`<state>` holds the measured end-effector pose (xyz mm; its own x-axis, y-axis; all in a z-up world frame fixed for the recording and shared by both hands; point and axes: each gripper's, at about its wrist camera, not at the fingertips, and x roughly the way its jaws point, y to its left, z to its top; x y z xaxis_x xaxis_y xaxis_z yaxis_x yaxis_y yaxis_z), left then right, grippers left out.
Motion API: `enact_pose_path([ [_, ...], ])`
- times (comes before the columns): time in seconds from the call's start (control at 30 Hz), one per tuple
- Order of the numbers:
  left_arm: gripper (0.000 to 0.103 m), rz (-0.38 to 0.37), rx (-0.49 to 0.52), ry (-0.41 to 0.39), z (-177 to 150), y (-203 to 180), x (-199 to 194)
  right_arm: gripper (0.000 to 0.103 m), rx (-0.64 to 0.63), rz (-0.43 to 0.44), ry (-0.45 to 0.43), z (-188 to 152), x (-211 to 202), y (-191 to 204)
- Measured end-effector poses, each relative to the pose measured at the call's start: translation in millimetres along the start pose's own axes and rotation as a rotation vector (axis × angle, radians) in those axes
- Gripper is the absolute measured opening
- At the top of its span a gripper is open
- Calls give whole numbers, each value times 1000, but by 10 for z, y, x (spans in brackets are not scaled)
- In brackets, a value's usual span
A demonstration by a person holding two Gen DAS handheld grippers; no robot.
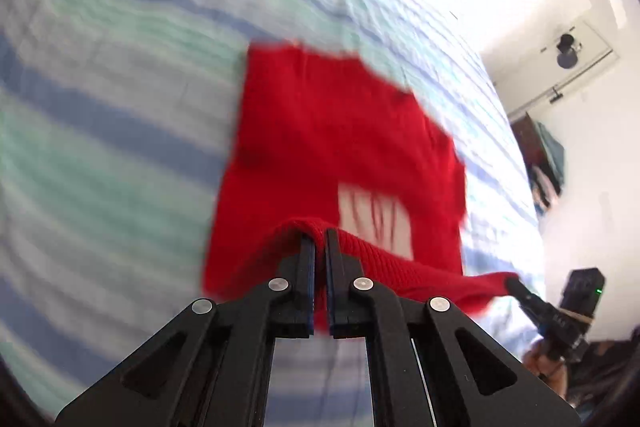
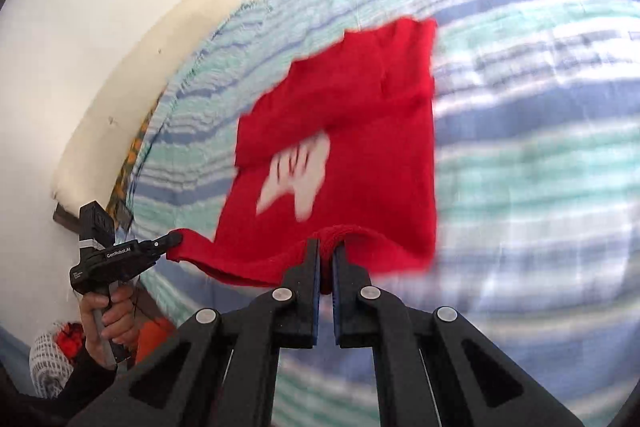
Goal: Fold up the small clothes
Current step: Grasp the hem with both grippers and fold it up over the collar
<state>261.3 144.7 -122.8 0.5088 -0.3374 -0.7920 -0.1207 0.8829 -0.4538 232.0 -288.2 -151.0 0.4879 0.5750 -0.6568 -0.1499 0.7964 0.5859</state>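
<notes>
While the left gripper [image 1: 319, 239] and the right gripper [image 2: 327, 247] each pinched tight on the near edge of the little red sweater [image 1: 332, 147], it hung between them over the blue and green striped bed [image 1: 100, 115], and its far part was blurry.

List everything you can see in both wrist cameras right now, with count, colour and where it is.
red knitted garment with a white patch: one, red, hanging above the bed, its near edge pinched at two spots
striped bed sheet: one, blue, green and white, spread under the garment
cream pillow: one, beside the bed by the wall
left gripper: one, black, shut on the garment's edge
right gripper: one, black, shut on the same edge
hand: one, holding the left gripper's handle
</notes>
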Motion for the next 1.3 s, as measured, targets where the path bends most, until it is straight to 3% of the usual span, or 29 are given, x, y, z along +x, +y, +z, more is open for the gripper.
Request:
enact_pose_path([
  [0.1,2,26,-5,-14,637,-101,409,5,-2,-24,-55,647,271,-63],
  [0.27,3,142,24,-22,1425,-204,1094,5,-13,-100,-89,1604,923,-215],
  [0.37,20,222,-34,36,1703,-108,1552,6,-9,-149,-99,1984,1324,-316],
  [0.4,38,274,-64,55,1768,-26,1641,10,-4,-175,-89,2062,1456,-359],
  [0.43,56,304,-83,53,1797,39,1653,24,3,-214,-77,2117,1567,-400],
  [0.5,62,329,-108,-5,1789,214,1523,42,0,-275,-77,2157,1620,-434],
  [0.6,62,350,-101,-85,1629,361,1185,42,-74,-257,-116,2076,1415,-311],
  [0.67,65,314,-65,-142,1407,311,917,42,-157,-206,-114,1931,1289,-150],
  [0.73,83,221,21,-164,1095,153,750,42,-230,-106,-70,1733,1280,28],
  [0.8,94,173,105,-130,844,12,791,42,-298,-38,4,1466,1348,153],
  [0.87,96,212,191,-45,628,-30,1026,42,-365,-82,93,1169,1513,143],
  [0.9,94,294,209,16,573,24,1214,42,-382,-138,124,1051,1589,67],
  [0.93,84,363,200,64,550,120,1352,42,-376,-195,154,969,1649,-55],
  [0.97,81,373,157,88,554,258,1369,41,-344,-229,174,905,1663,-195],
  [1.07,86,305,24,9,568,459,956,36,-243,-258,98,871,1246,-279],
  [1.13,94,273,14,-34,483,494,664,44,-284,-259,41,800,931,-138],
  [1.2,94,293,43,-45,292,491,425,56,-323,-275,-3,675,666,-40],
  [1.3,94,351,86,-34,-27,550,261,59,-335,-323,-14,359,423,-74],
])
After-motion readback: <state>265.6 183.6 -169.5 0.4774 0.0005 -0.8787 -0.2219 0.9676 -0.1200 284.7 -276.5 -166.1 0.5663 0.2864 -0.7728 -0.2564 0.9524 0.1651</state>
